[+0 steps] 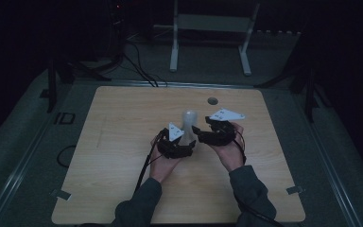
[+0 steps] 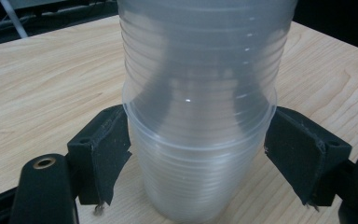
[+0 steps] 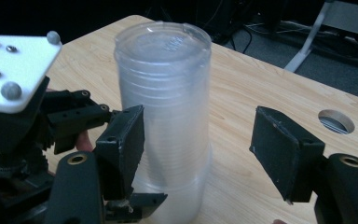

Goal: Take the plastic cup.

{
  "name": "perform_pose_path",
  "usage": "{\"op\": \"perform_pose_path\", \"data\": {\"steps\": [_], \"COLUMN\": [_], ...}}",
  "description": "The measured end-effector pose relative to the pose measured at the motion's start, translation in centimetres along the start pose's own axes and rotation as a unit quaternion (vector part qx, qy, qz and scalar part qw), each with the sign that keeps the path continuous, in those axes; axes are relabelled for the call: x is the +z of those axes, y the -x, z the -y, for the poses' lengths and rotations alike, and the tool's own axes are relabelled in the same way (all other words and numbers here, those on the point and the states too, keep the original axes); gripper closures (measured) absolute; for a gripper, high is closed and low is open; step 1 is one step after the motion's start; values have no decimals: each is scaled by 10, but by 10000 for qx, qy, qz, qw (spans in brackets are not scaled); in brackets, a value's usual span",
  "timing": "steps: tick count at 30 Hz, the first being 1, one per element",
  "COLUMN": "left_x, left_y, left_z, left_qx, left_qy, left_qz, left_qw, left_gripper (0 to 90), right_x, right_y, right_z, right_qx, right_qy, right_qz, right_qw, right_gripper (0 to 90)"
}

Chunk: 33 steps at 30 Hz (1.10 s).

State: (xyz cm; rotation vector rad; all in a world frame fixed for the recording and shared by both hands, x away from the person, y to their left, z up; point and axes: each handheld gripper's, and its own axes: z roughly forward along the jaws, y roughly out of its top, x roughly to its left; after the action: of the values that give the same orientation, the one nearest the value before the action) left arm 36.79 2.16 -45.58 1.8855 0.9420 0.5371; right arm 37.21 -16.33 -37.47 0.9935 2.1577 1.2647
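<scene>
- Dim room around a light wooden table [image 1: 123, 156]; a white metal frame [image 1: 210, 23] stands on the floor behind it, with black cables [image 1: 139, 68] trailing near the table's far edge.
- Near that far edge the tabletop has a small round hole [image 1: 212, 100].
- At the middle of the table stands an upright stack of clear plastic cups [image 1: 188, 125], nested upside down, the flat base of the top cup facing up.
- From the left gripper view the stack [image 2: 200, 116] shows a wider cup at the bottom, resting on the wood, and ribbed walls above.
- The left gripper [image 1: 178, 147] reaches in low from the person's left; its two black pads sit against the lowest cup on either side, just under the rim of the next one, pinching the stack's bottom.
- The right gripper [image 1: 207, 134] is held beside the stack's right side, its grey plate on top.
- From the right gripper view its jaws stand spread: one pad lies near or against the stack [image 3: 168, 116], the other is well apart from it over bare wood, so nothing is gripped.
- Both hands come in from the near edge, in dark sleeves [image 1: 250, 194].
</scene>
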Motion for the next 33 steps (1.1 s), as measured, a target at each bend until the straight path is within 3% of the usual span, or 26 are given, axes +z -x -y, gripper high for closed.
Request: {"op": "perform_pose_path", "data": {"steps": [14, 25, 33], "left_x": [2, 2, 5], "left_y": [2, 3, 2], "left_z": [0, 0, -1], "left_qx": [23, 72, 85], "left_qy": [18, 78, 193], "left_qz": [-5, -29, -20], "left_qw": [10000, 9999, 9998], "left_gripper": [236, 236, 219], "right_x": [3, 17, 26], "right_y": [-3, -7, -4], "right_z": [-9, -20, -19], "right_qx": [-7, -38, 114], "right_qy": [70, 72, 26], "right_qz": [-167, -194, -242], "right_qw": [9998, 9998, 9996], "right_gripper": [305, 304, 316]}}
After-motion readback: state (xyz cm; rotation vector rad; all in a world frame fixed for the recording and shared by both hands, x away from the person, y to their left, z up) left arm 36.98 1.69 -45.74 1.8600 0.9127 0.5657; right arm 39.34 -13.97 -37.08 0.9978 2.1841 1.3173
